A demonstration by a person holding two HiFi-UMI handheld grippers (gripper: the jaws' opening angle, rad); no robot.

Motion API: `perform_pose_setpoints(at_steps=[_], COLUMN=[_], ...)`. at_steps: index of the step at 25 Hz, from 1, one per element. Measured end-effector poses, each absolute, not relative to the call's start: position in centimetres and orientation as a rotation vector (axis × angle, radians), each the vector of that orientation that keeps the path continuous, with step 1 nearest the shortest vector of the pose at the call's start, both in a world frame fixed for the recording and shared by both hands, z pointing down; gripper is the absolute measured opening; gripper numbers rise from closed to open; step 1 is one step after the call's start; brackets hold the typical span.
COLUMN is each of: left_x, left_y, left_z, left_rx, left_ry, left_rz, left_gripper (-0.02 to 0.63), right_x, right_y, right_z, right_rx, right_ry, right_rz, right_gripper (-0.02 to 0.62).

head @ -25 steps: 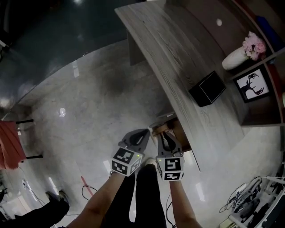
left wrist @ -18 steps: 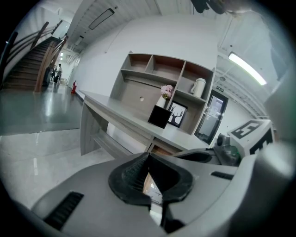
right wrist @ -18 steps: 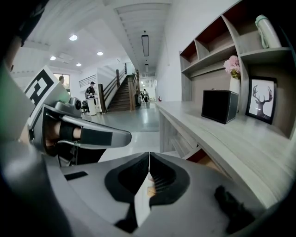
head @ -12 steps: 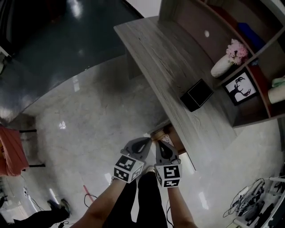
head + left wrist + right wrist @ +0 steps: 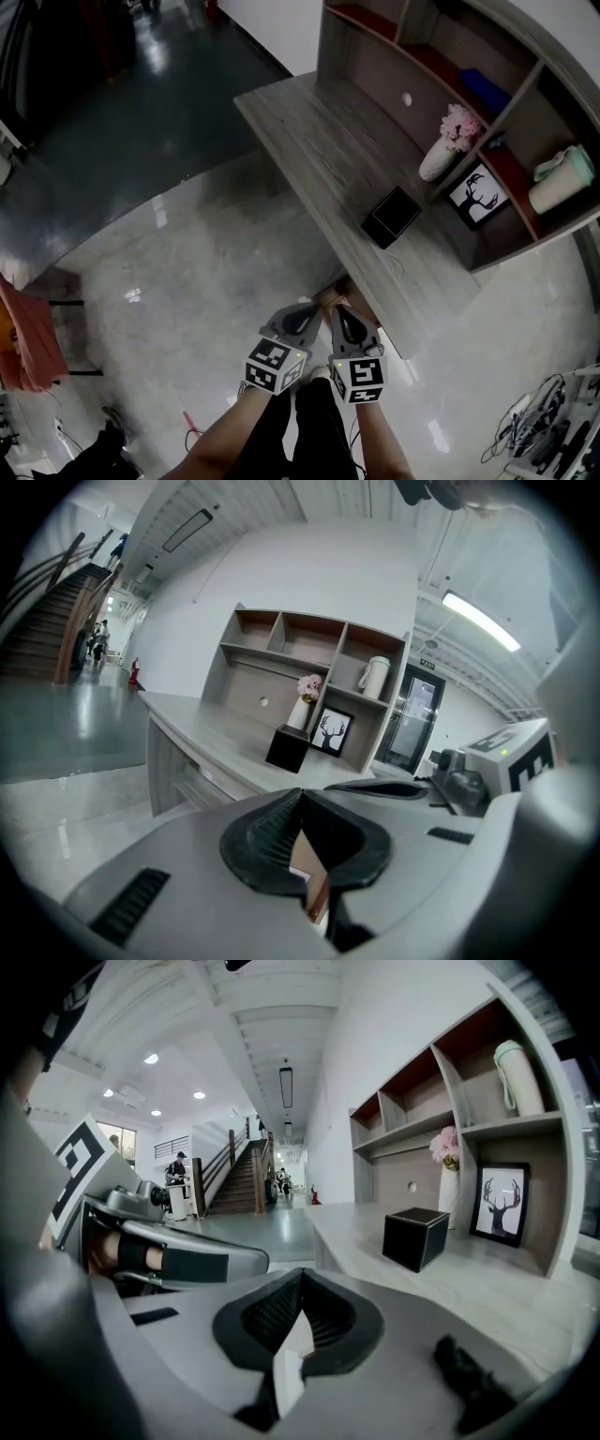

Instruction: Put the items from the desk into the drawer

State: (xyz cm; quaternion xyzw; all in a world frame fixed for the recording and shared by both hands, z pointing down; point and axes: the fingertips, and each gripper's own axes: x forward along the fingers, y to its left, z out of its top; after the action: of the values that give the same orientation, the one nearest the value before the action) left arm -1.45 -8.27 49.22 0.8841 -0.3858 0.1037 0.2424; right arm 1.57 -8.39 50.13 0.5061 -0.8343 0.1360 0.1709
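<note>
A black cube box sits on the grey wooden desk; it also shows as the black box and the black box. My left gripper and right gripper are side by side in front of the desk's near end. Both are shut with nothing held. Just beyond their tips a brown drawer opening shows under the desk edge, mostly hidden. In the left gripper view the left gripper has its jaws closed together. The right gripper looks the same in its own view.
On the shelf unit at the back of the desk stand a white vase with pink flowers, a framed deer picture and a pale flask. Cables lie on the floor at right. Polished floor spreads to the left.
Both grippers have risen from the drawer level beside the desk. The head view has tilted up and now shows more of the shelves.
</note>
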Motion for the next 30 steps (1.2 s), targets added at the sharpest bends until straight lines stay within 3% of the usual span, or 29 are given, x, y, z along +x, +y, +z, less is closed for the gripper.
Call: perform_pose_setpoints(at_steps=[30], left_x=[1.4], left_y=[-3.8], left_z=[40.1], left_rx=[2.548], left_ry=[-0.965], left_rz=[0.232], left_gripper=[0.011], right_x=[5.5], right_y=[-3.7], right_z=[41.8], right_rx=[1.653], right_ry=[-2.342], right_rz=[0.422], right_gripper=[0.011])
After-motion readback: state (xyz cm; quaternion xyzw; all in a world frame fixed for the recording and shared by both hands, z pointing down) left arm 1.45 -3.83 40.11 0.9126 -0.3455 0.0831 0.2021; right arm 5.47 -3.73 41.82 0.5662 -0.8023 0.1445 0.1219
